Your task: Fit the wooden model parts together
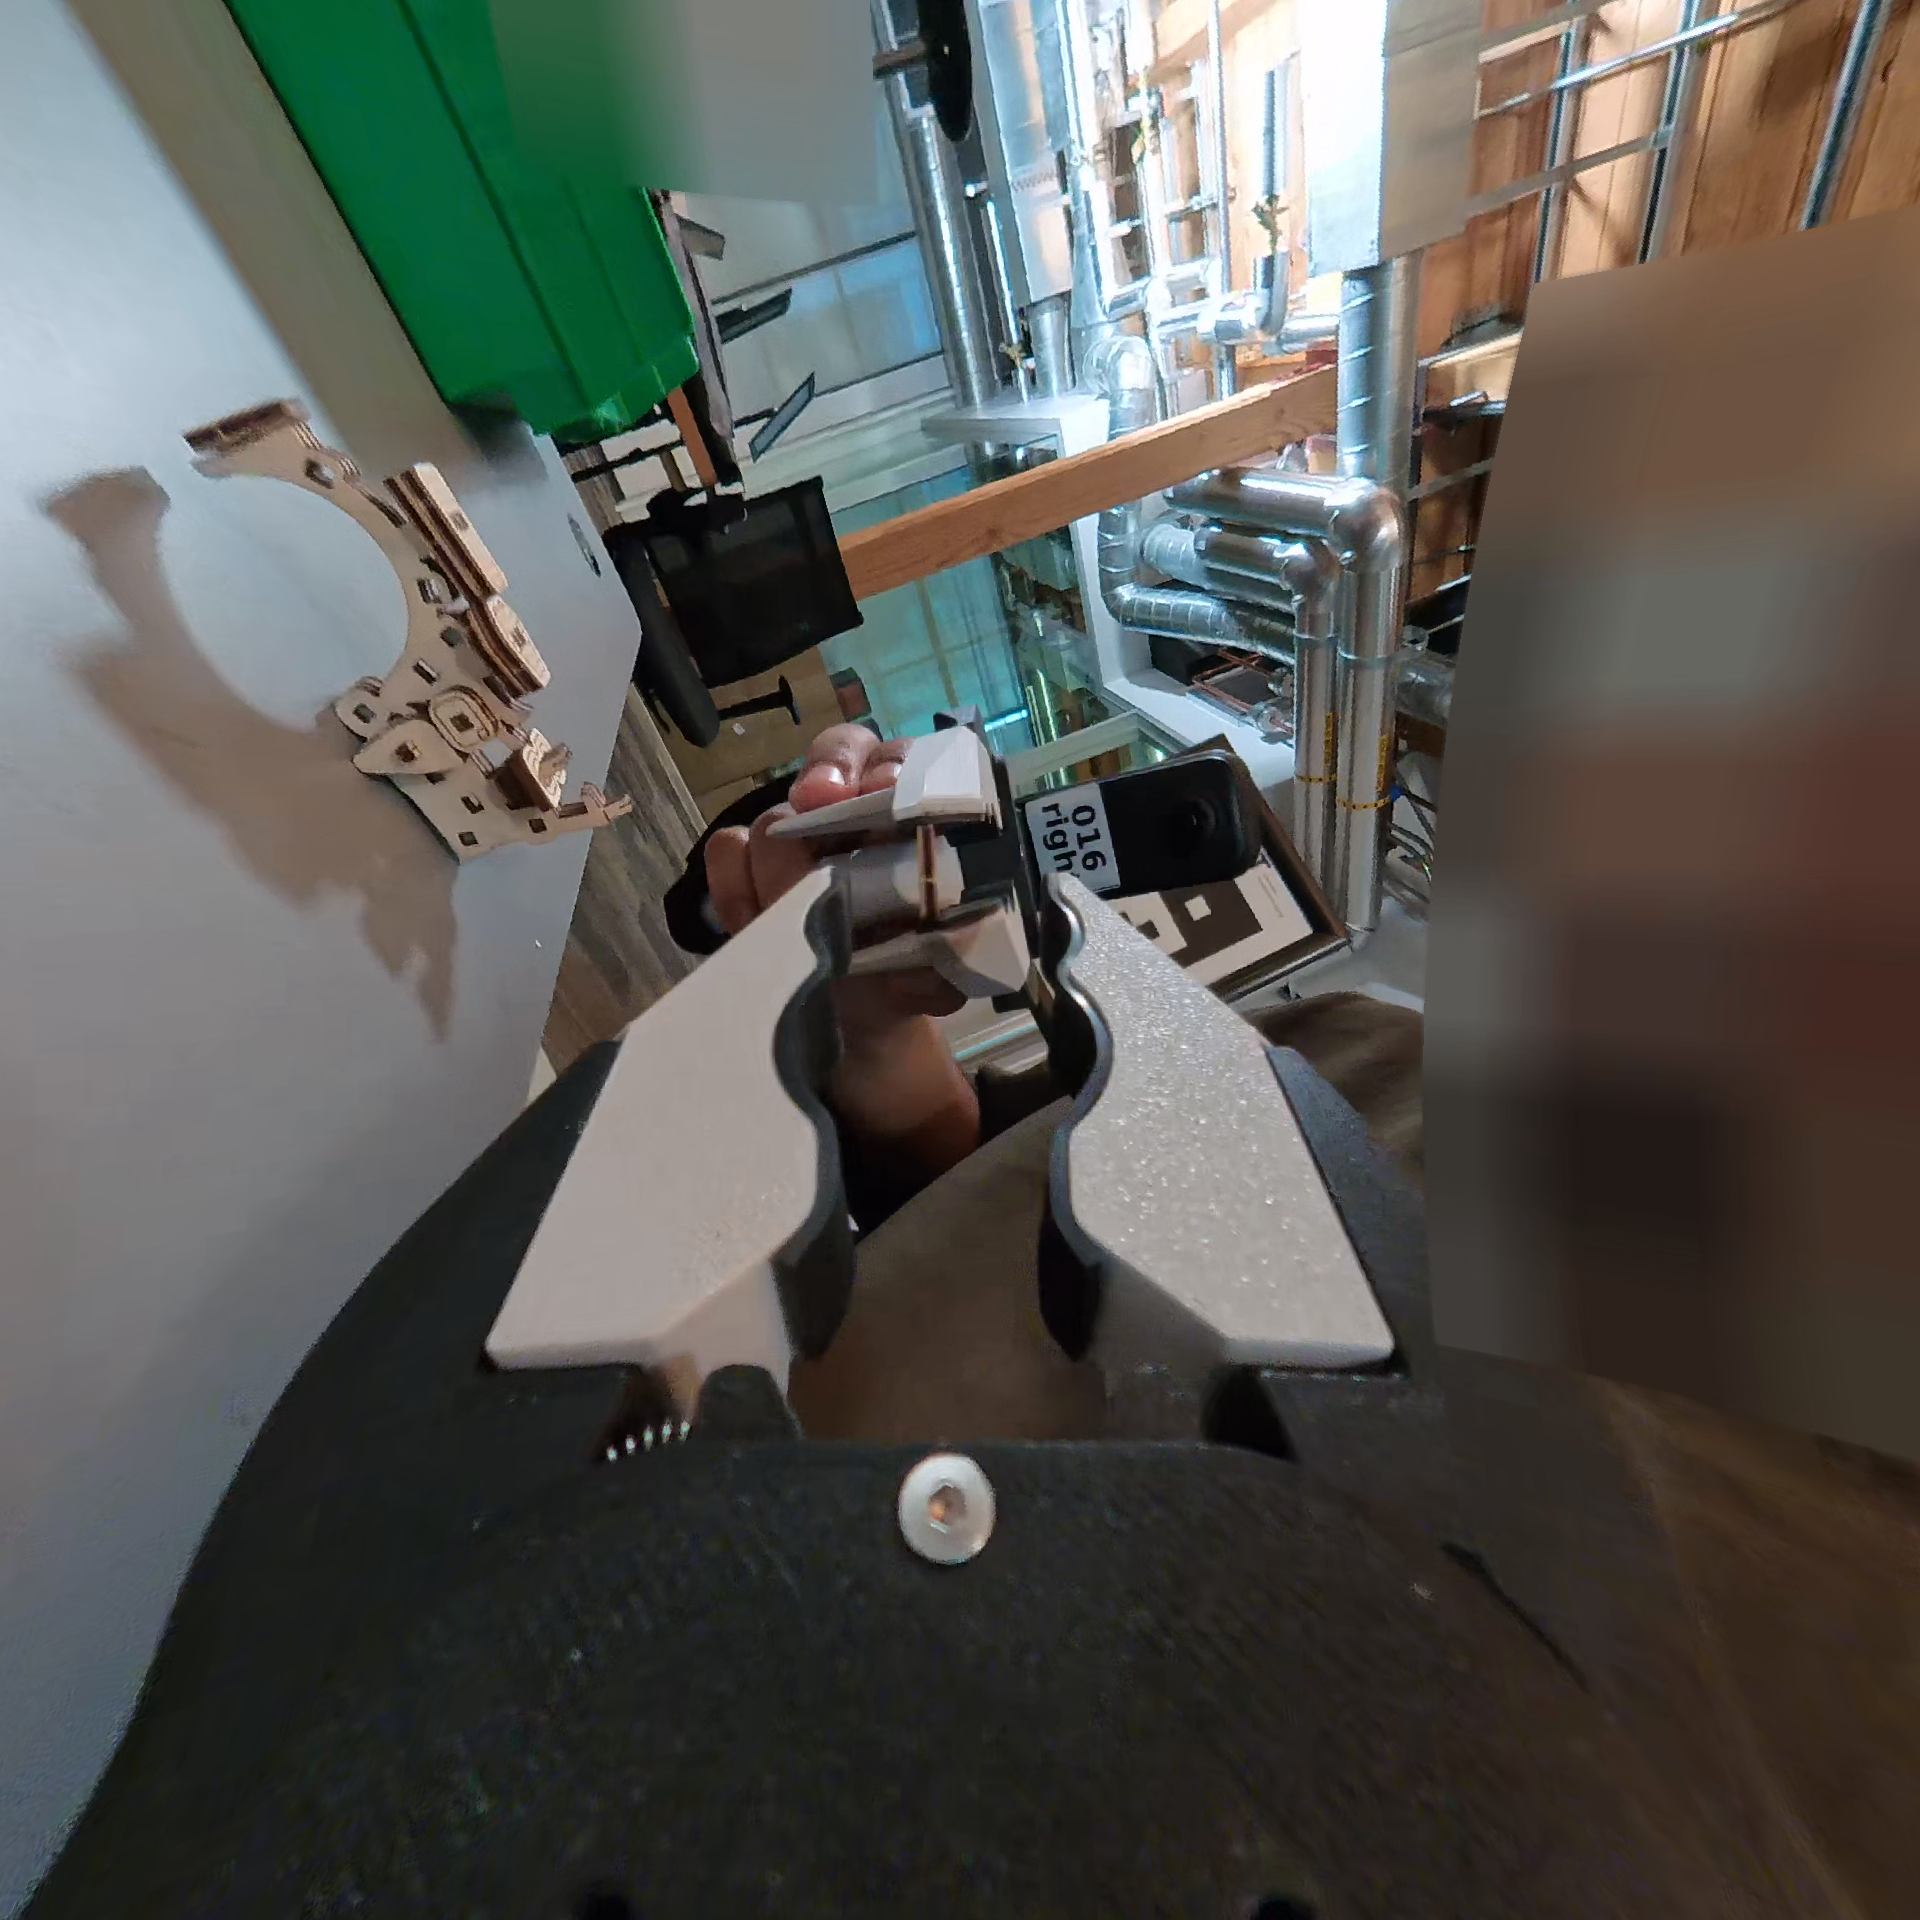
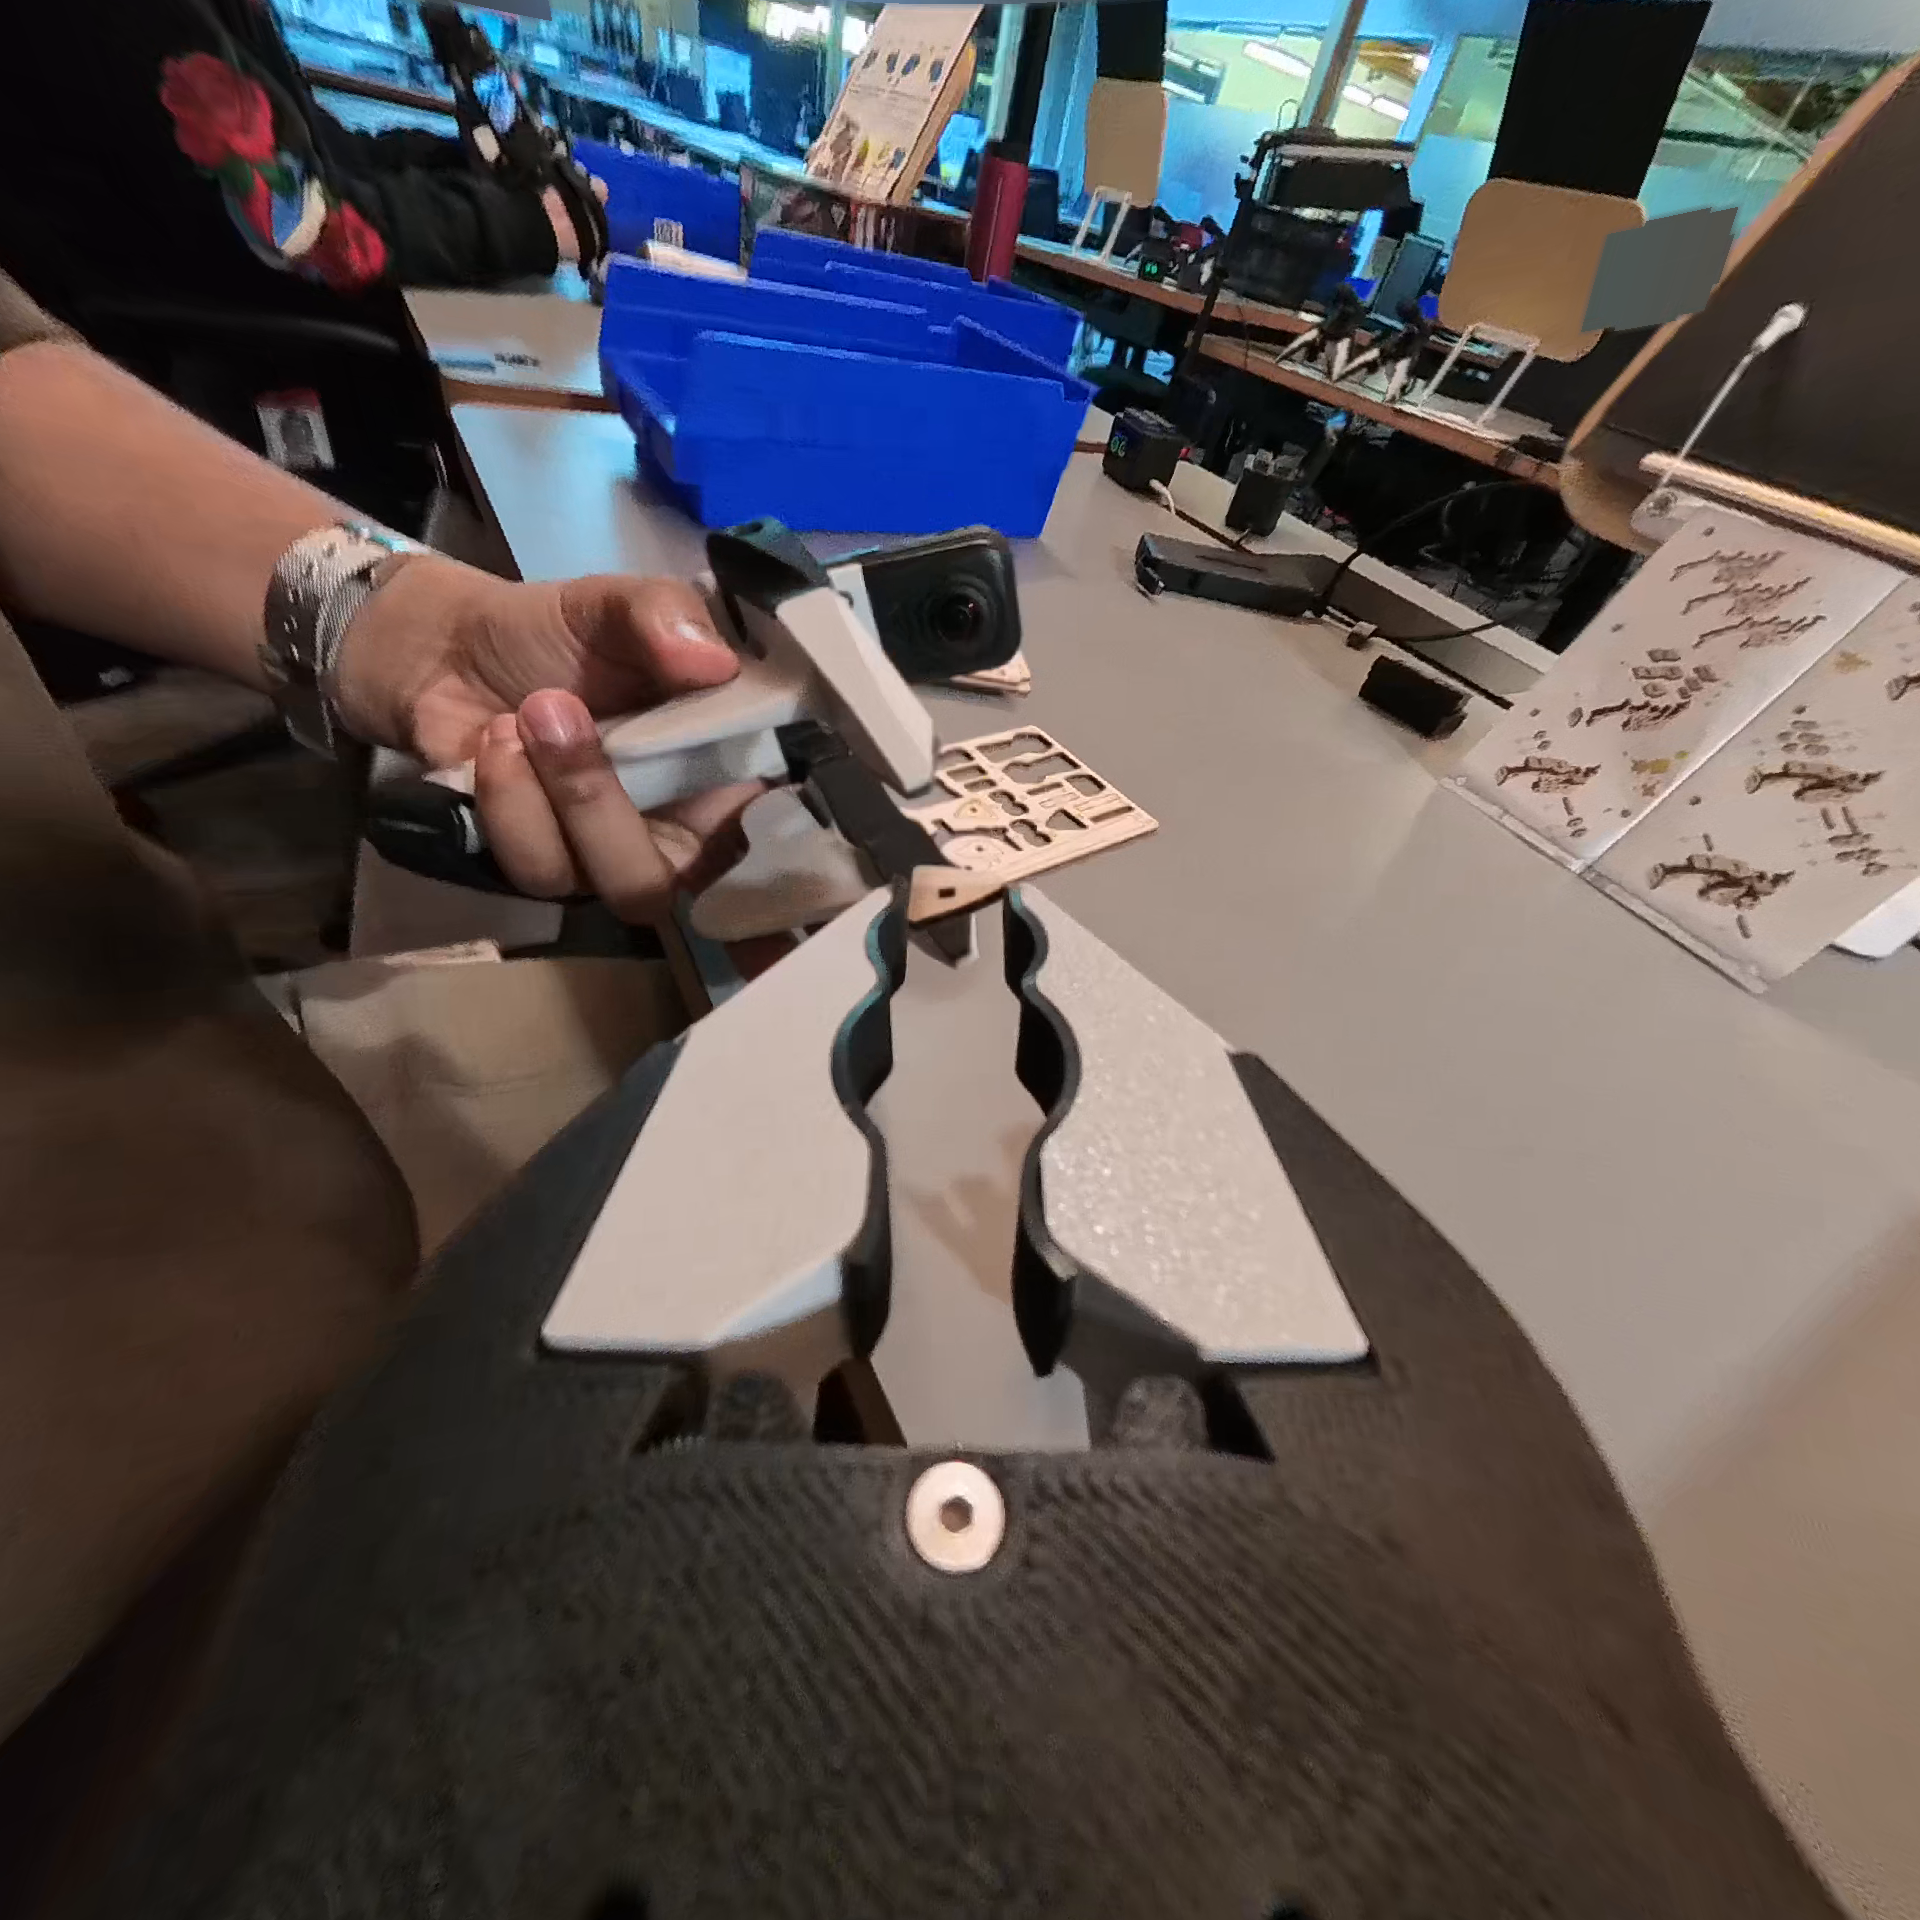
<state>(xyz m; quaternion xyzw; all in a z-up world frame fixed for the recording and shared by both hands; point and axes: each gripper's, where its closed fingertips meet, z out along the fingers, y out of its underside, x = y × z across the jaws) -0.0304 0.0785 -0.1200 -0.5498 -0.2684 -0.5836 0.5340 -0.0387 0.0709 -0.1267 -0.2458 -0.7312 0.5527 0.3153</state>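
The left gripper (image 2: 940, 920) pinches a small tan plywood piece (image 2: 951, 891) pointing toward the open, empty right gripper (image 2: 951, 935), just beside its fingertips, above the grey table (image 2: 1351, 987).

I counted two grippers, one assembled wooden model (image 1: 436, 644), one punched wooden sheet (image 2: 1023, 795), and three blue bins (image 2: 852, 416).
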